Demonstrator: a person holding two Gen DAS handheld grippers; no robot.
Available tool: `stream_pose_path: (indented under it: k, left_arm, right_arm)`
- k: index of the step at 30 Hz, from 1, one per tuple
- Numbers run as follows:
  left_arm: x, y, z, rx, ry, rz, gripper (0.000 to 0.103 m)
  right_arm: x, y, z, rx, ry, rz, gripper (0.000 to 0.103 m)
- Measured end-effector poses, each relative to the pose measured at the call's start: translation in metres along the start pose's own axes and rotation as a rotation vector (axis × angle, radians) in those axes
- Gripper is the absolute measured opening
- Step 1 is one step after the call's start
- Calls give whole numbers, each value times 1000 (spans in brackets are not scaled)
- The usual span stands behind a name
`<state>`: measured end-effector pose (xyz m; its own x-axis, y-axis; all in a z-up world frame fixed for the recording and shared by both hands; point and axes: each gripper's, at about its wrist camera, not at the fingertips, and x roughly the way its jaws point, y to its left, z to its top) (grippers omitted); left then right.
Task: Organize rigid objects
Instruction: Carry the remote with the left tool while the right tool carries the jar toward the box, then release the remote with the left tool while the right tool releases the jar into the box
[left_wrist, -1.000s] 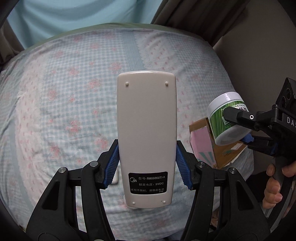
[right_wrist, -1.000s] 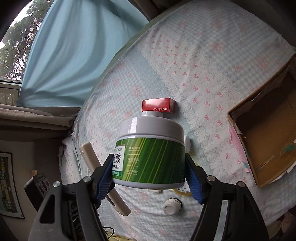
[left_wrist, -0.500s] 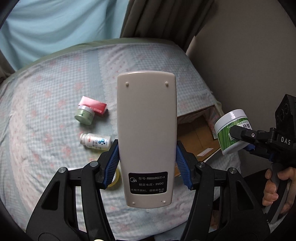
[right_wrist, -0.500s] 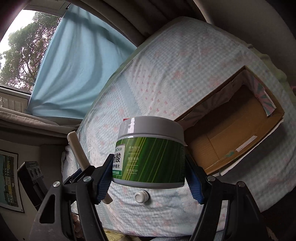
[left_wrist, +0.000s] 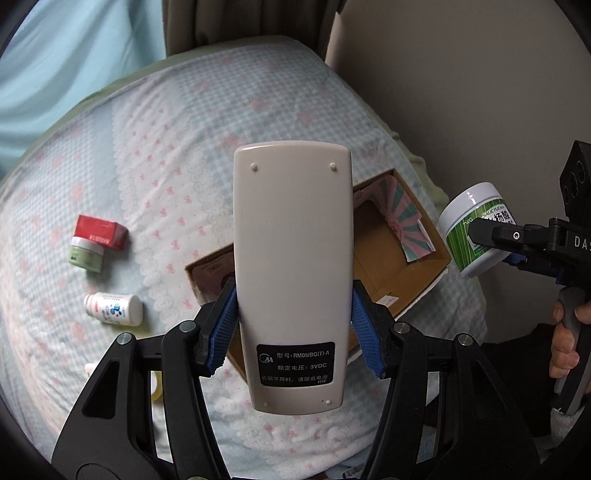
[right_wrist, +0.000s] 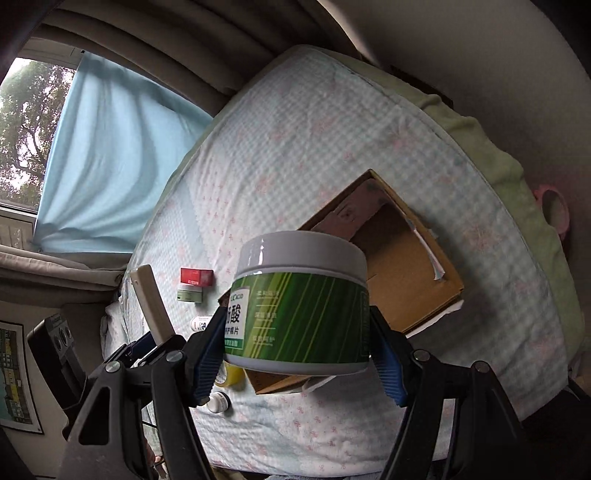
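My left gripper (left_wrist: 293, 328) is shut on a beige remote control (left_wrist: 291, 258), held back side up above the near end of an open cardboard box (left_wrist: 402, 266) on the bed. My right gripper (right_wrist: 297, 354) is shut on a green jar with a white lid (right_wrist: 299, 302), held in the air over the box's near corner (right_wrist: 413, 273). The jar (left_wrist: 474, 232) also shows in the left wrist view, to the right of the box. The remote (right_wrist: 151, 302) shows at the left of the right wrist view.
On the checked bedsheet (left_wrist: 177, 147) left of the box lie a red carton (left_wrist: 99, 230), a small green jar (left_wrist: 86, 254) and a white bottle (left_wrist: 114, 308). A yellow tape roll (right_wrist: 231, 376) and a small white bottle (right_wrist: 219, 402) lie near the bed's front edge. A wall stands right of the bed.
Both grippers have risen and drawn back from the bed, still holding the remote and the jar. The box and the small items have come fully into view below.
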<state>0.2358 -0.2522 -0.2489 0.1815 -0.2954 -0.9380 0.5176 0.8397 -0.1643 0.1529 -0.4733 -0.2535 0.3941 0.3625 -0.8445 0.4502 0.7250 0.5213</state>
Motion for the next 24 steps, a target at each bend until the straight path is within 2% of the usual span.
stream_pose_path:
  k: [7, 11, 14, 19, 24]
  left_arm:
    - [67, -29, 5, 96, 118, 19, 54]
    - [106, -36, 2, 161, 191, 45, 54]
    - [134, -37, -5, 224, 240, 75, 54]
    - [171, -37, -17, 321, 314, 119, 54]
    - [188, -34, -24, 359, 348, 143, 54]
  right_arm:
    - [33, -27, 18, -27, 77, -46, 67]
    - [57, -29, 25, -102, 111, -84, 67]
    - [77, -18, 25, -239, 129, -135, 67]
    - [114, 3, 13, -579, 144, -235, 67]
    - [140, 4, 3, -762, 189, -264, 66]
